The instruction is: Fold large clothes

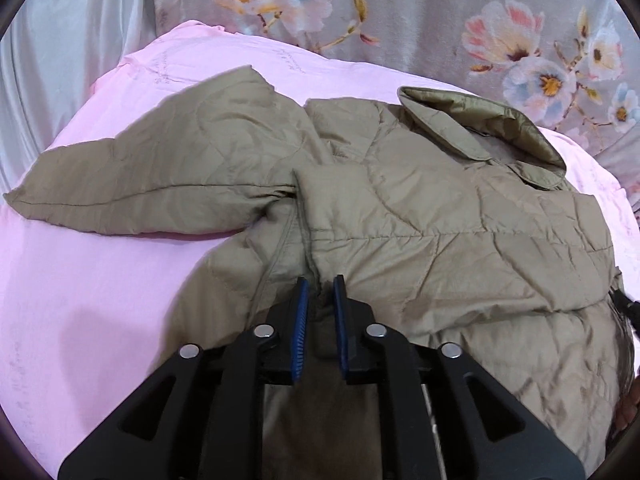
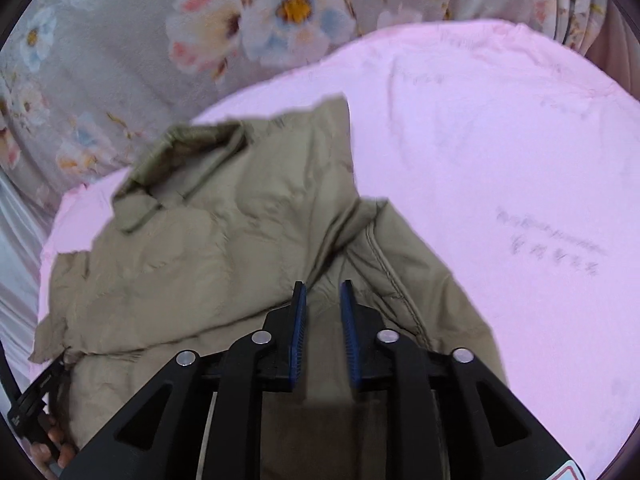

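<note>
A khaki quilted jacket (image 1: pixel 420 216) lies on a pink sheet (image 1: pixel 100 280), collar (image 1: pixel 480 132) at the far side, one sleeve (image 1: pixel 132 188) spread out to the left. My left gripper (image 1: pixel 321 284) is shut on a fold of the jacket near its lower left side. In the right wrist view the jacket (image 2: pixel 208 240) fills the left and centre, with its collar (image 2: pixel 176 168) at the far left. My right gripper (image 2: pixel 323 290) is shut on jacket fabric at its right side, its pads a little apart around the cloth.
A grey floral blanket (image 1: pixel 440 20) lies behind the pink sheet and also shows in the right wrist view (image 2: pixel 120 40). White satin cloth (image 1: pixel 60 40) hangs at the far left. Bare pink sheet (image 2: pixel 500 200) spreads to the right of the jacket.
</note>
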